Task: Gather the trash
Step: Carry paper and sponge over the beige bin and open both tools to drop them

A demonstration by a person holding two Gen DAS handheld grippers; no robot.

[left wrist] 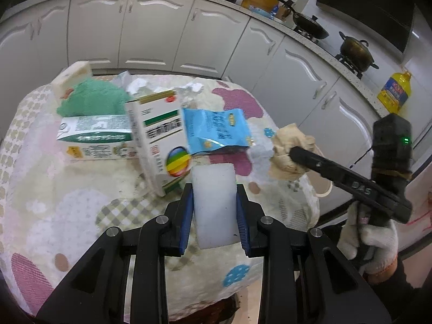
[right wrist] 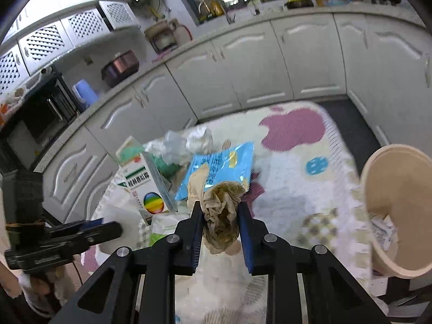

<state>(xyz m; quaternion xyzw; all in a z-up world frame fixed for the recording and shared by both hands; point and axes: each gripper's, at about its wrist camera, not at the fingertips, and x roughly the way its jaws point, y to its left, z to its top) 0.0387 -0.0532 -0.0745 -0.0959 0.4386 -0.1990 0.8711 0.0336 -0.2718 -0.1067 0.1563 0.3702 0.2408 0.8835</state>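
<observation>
My left gripper (left wrist: 215, 192) is shut on a white foam block (left wrist: 214, 205), held upright over the near part of the cloth-covered table (left wrist: 81, 216). My right gripper (right wrist: 219, 207) is shut on a crumpled beige paper wad (right wrist: 221, 216), lifted above the table. The left wrist view shows that wad (left wrist: 283, 156) at the table's right edge, on the right gripper's tip (left wrist: 294, 152). A blue packet (left wrist: 216, 129), a white box with a rainbow disc (left wrist: 159, 140) and a green-and-white box (left wrist: 94, 137) lie on the table. Crumpled white paper (right wrist: 189, 143) sits at the far side.
A tan round bin (right wrist: 394, 186) with paper scraps inside stands tilted at the table's right. A green cloth (left wrist: 91, 98) lies at the back left. White kitchen cabinets (left wrist: 162, 32) run behind the table. A gloved hand (left wrist: 370, 235) holds the right gripper.
</observation>
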